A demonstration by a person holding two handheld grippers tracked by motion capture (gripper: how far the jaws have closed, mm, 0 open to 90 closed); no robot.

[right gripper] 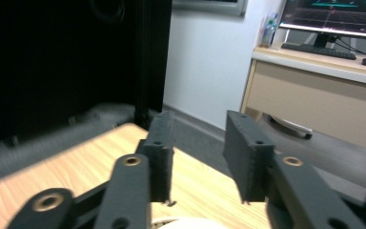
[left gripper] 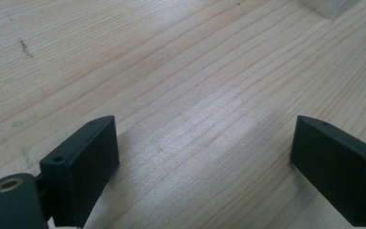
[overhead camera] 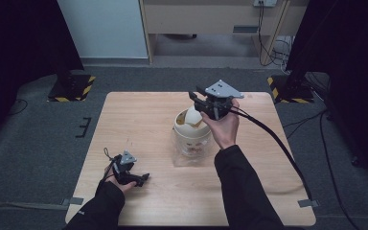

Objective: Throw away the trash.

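Your left gripper [overhead camera: 141, 179] rests on the worktop [overhead camera: 139, 129] at lower left, fingers spread and empty, while your right gripper [overhead camera: 195, 98], fingers parted on nothing, hangs just above the white egg-like piece [overhead camera: 192, 116] in the cup [overhead camera: 191, 139] at frame centre.

Right tool [right gripper: 198, 157] jaws parted, nothing between them, above the wooden table [right gripper: 76, 162]; desk [right gripper: 314, 95] beyond.

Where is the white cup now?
In the high view, the cup stands near the table centre, right of the middle, directly under the right gripper, far from the left gripper.
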